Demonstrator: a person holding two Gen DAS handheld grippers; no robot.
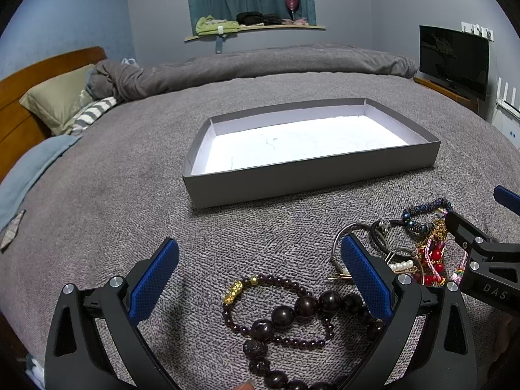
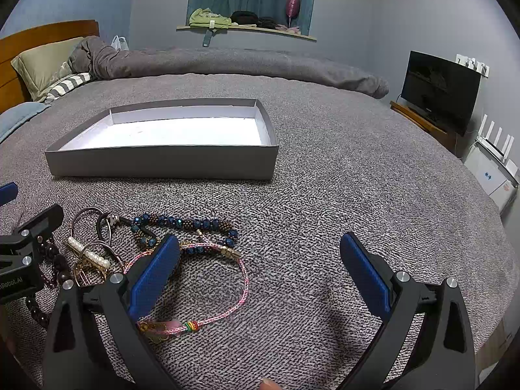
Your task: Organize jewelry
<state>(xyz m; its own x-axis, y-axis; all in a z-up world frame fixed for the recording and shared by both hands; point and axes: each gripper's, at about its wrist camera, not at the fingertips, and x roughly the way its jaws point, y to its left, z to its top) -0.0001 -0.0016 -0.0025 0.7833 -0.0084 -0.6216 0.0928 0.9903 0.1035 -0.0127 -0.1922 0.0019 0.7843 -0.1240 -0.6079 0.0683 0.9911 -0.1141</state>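
Grey box: the grey box (image 1: 312, 169) sits open-topped on the bedspread (image 1: 130, 195), its white floor bare, well beyond the jewelry, likely as the place to sort into.
Jewelry: a tangled heap lies near both grippers, so each piece must be teased free.
Left gripper: the left gripper (image 1: 260, 279) has its jaws spread wide and holds nothing, straddling the dark bead bracelet (image 1: 286, 315), probably the first pick.
Right gripper: the right gripper (image 2: 260, 276) is likewise spread and unloaded; its left finger overlaps the pink cord bracelet (image 2: 240, 279), with the blue bead bracelet (image 2: 188, 224) just beyond.
Progress: nothing is in the box yet.
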